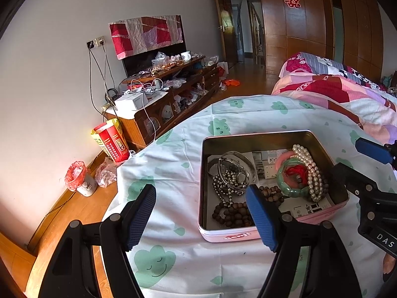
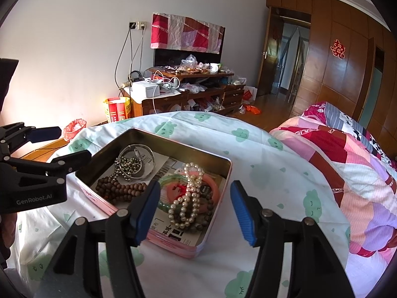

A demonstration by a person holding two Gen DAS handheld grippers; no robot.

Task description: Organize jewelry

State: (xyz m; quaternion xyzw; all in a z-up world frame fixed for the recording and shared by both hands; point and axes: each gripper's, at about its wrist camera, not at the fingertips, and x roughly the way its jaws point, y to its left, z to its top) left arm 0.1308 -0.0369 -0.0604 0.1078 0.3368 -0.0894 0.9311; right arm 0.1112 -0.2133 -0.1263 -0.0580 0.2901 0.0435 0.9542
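Pink tin point(image 2: 188, 244) on the bed already holds pearls point(image 2: 188, 198), bangles and wooden beads point(image 2: 119, 190); your left gripper point(image 1: 201, 216) and right gripper point(image 2: 196, 211) hang released and empty, so little seems left to sort.

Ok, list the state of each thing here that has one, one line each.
pink tin: lid off, open, resting on the cloud-print sheet.
pearl strand: in the tin, draped over the bangles.
green bangle: in the tin, lying flat.
wooden beads: piled in the tin.
left tongs: open, empty.
right tongs: open, empty.
bedroom door: open.
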